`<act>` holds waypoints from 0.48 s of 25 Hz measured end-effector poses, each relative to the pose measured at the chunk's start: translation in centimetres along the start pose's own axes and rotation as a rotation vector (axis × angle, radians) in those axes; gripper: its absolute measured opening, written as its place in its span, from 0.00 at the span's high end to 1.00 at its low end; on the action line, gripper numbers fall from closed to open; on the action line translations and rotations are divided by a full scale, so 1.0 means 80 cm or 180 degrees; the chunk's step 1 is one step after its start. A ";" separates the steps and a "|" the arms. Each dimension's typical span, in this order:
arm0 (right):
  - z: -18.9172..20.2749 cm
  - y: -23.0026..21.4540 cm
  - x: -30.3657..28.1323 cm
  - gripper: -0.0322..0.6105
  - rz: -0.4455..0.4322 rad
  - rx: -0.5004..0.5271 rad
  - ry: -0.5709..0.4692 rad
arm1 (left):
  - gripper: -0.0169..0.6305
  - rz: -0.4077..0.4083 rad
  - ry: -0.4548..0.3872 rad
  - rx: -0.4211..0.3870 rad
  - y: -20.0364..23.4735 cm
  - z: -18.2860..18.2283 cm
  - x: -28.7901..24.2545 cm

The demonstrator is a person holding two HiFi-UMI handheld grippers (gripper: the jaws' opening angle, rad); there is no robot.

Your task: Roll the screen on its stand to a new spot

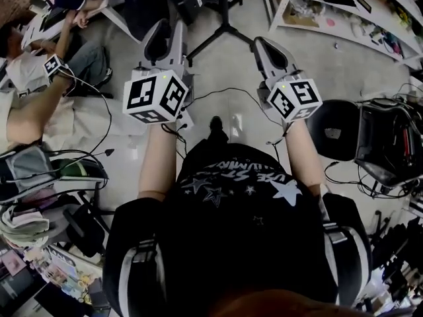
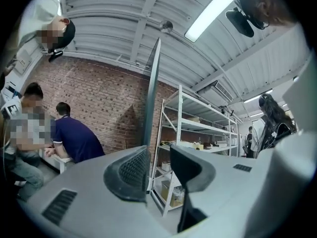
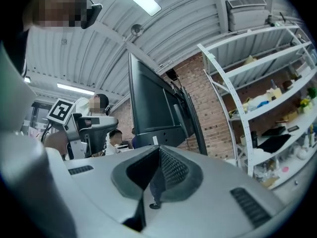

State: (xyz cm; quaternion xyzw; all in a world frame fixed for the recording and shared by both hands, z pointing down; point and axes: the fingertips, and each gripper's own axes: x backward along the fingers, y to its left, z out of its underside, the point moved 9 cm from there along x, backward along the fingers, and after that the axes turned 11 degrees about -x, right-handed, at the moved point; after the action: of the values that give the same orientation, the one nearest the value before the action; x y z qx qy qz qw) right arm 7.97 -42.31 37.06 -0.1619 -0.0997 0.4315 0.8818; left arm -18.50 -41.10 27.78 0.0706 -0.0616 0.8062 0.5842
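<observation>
The screen [image 3: 151,105] is a large dark panel on a black stand [image 1: 223,18] whose legs spread over the pale floor. In the left gripper view the screen [image 2: 151,98] shows edge-on, rising just beyond the left pad. My left gripper [image 2: 159,158] is open, with a narrow empty gap between its pads and no pad pressing on the panel. My right gripper [image 3: 158,155] is shut on nothing and points level at the screen's back. In the head view the left gripper [image 1: 166,39] and right gripper [image 1: 272,53] flank the stand's legs.
A white shelving rack [image 1: 344,12] with boxes stands at the right, also the rack [image 2: 193,128] past the screen. People sit at a desk [image 1: 39,51] to the left. A black stool [image 1: 334,132], cables and cluttered gear [image 1: 390,144] lie right.
</observation>
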 end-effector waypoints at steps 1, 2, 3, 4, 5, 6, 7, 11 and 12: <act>-0.002 -0.003 -0.008 0.94 0.0015 -0.0008 -0.0010 | 0.74 0.0036 0.0017 0.0006 0.005 0.001 -0.010; -0.004 -0.005 -0.016 0.94 0.0026 -0.0008 -0.0018 | 0.71 0.0062 0.0036 0.0001 0.009 0.002 -0.019; -0.005 -0.007 -0.024 0.94 0.0034 -0.0004 -0.0025 | 0.67 0.0080 0.0054 -0.0012 0.015 0.003 -0.029; -0.007 -0.008 -0.032 0.94 0.0037 0.0001 -0.0034 | 0.63 0.0091 0.0066 -0.0024 0.020 0.004 -0.038; -0.008 -0.010 -0.040 0.94 0.0039 0.0012 -0.0041 | 0.59 0.0096 0.0071 -0.0033 0.025 0.004 -0.047; -0.010 -0.012 -0.048 0.94 0.0043 0.0031 -0.0047 | 0.55 0.0097 0.0068 -0.0041 0.030 0.005 -0.057; -0.012 -0.015 -0.055 0.94 0.0057 0.0053 -0.0055 | 0.51 0.0104 0.0058 -0.0053 0.035 0.005 -0.067; -0.017 -0.030 -0.076 0.94 0.0185 0.0080 -0.0086 | 0.41 0.0226 0.0001 -0.0124 0.047 0.002 -0.107; -0.018 -0.034 -0.080 0.94 0.0214 0.0072 -0.0089 | 0.39 0.0246 -0.0005 -0.0142 0.049 0.002 -0.116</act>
State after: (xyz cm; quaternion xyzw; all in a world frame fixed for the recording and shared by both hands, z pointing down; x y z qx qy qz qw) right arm 6.51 -49.19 36.53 -0.1492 -0.1016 0.4642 0.8671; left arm -19.35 -51.00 26.14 0.0557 -0.0827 0.8266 0.5540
